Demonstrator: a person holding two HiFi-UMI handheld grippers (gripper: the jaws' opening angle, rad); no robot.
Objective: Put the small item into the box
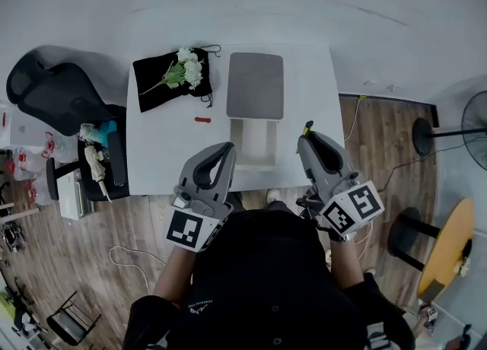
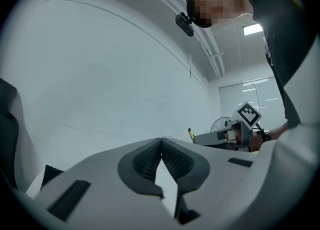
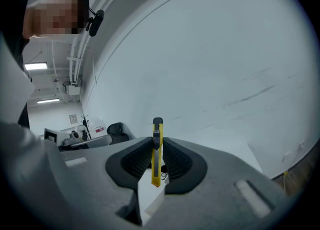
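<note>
On the white table stands an open box with a white inside, its grey lid lying flat behind it. A small red item lies on the table left of the box. My right gripper is at the table's near edge, right of the box, pointing up and shut on a yellow utility knife that stands upright between its pads. My left gripper is at the box's near left corner, shut with nothing between its jaws. Both grippers are tilted towards the wall.
A black cloth with white flowers lies at the table's back left. A black office chair and a cluttered cart stand to the left. On the right are a fan and a round wooden table.
</note>
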